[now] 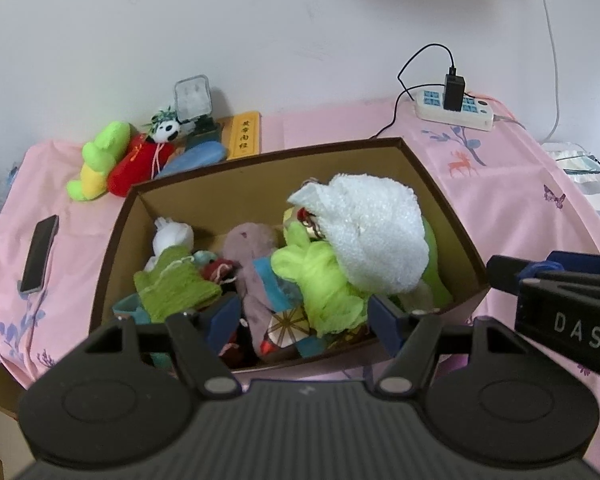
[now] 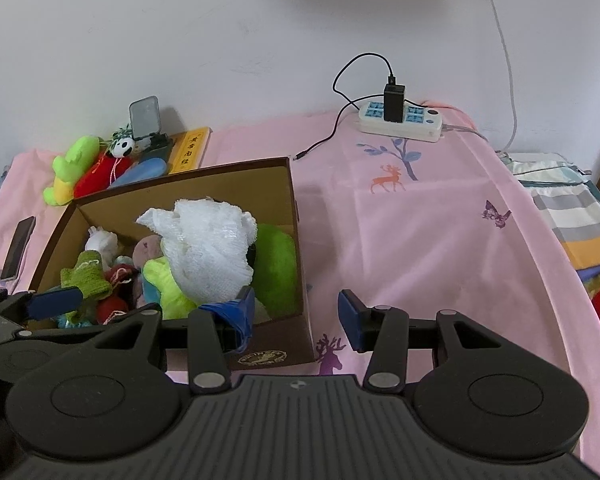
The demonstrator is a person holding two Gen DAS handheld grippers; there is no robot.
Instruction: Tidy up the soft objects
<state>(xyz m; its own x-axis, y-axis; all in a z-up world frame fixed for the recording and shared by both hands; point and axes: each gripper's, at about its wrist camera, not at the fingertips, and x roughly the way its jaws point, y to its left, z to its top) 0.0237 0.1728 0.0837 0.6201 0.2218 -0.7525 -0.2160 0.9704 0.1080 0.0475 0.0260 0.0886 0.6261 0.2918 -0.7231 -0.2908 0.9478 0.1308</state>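
The right gripper's side, seen at 3 o'clock in the left wrist view, carries the white letters "DAS". A yellow box [image 2: 191, 149] at 11 o'clock behind the cardboard box [image 2: 296, 208] bears a column of black Chinese characters, too small to read. On the cardboard box's near outer wall there is an oval gold stamp [image 2: 262, 358]; its lettering is too blurred to make out.

The left gripper [image 1: 303, 316] stands wide open, its blue pads spread over the near part of the box just above the toys, holding nothing. Whether the pads touch the toys cannot be told. The right gripper [image 2: 298, 314] is also spread wide and empty; its left pad hangs over the box's near right corner, just beside a white towel [image 2: 210, 248], and its right pad is outside the box above the pink cloth [image 2: 420, 240] covering the table.

The soft things lie heaped in the box: the towel on top toward 1 o'clock, a lime green plush [image 1: 320, 280] under it, a mauve plush [image 1: 252, 252] in the middle, a knitted green piece [image 1: 172, 284] and a white doll [image 1: 171, 236] toward 9 o'clock. Outside, at 10 o'clock, a green and yellow plush [image 1: 98, 160], a red plush [image 1: 138, 164] and a small panda [image 1: 166, 130] lie together on the cloth. A dark phone [image 1: 39, 254] lies at 9 o'clock, and a white power strip [image 2: 400, 120] with a black charger plugged in is at 1 o'clock.
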